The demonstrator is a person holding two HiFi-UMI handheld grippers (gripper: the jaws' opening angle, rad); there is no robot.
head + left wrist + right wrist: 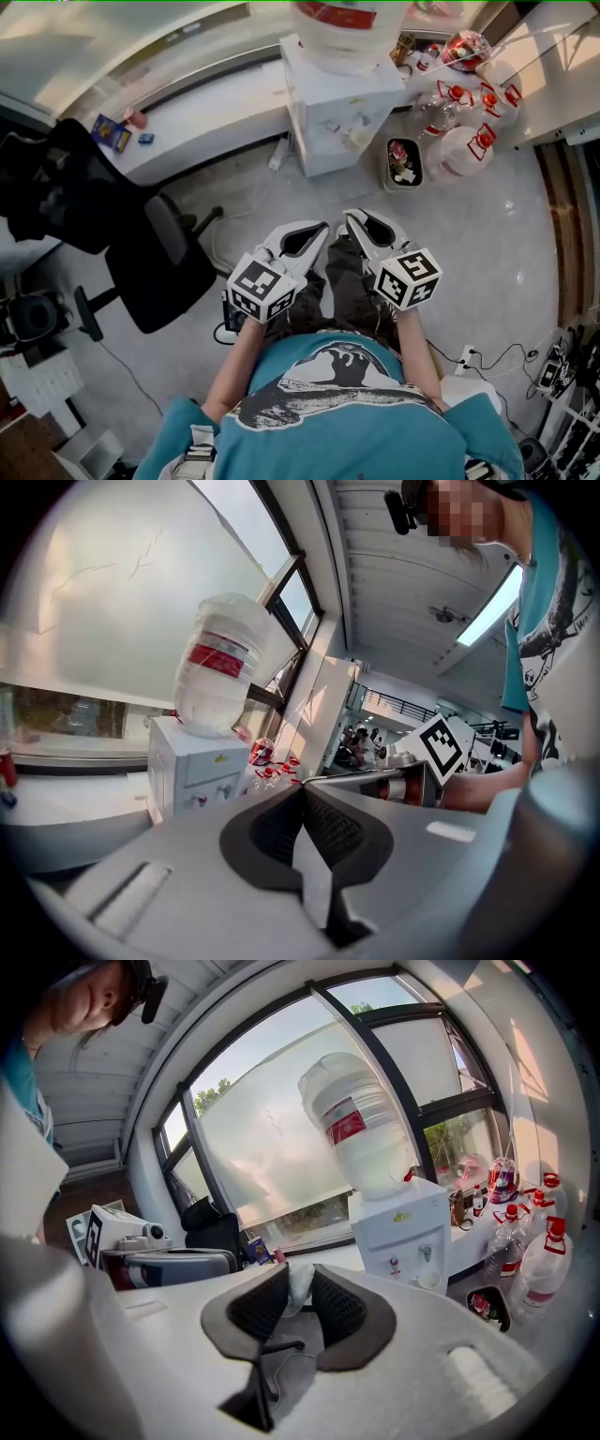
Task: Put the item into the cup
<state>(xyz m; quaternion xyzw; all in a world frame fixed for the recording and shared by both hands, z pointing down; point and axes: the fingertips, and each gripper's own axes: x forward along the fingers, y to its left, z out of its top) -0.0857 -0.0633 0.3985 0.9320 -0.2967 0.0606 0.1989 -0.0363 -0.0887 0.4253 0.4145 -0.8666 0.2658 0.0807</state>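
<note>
My right gripper [299,1272] is shut on a small white crumpled item [298,1290] that sits between its dark ribbed pads. From the head view this gripper [349,217] is held in front of the person's waist, pointing at the white water dispenser [337,103]. A small pale cup-like thing [428,1279] sits under the dispenser's taps; in the head view it is a pale spot [359,138]. My left gripper [302,797] is shut, its jaw tips touching with nothing between them. It [323,228] hangs just left of the right one.
A large water bottle [356,1124] tops the dispenser. Several clear bottles with red caps [469,141] and a small bin [404,164] stand on the floor to its right. A black office chair [141,253] is at the left, beside a white ledge [206,112].
</note>
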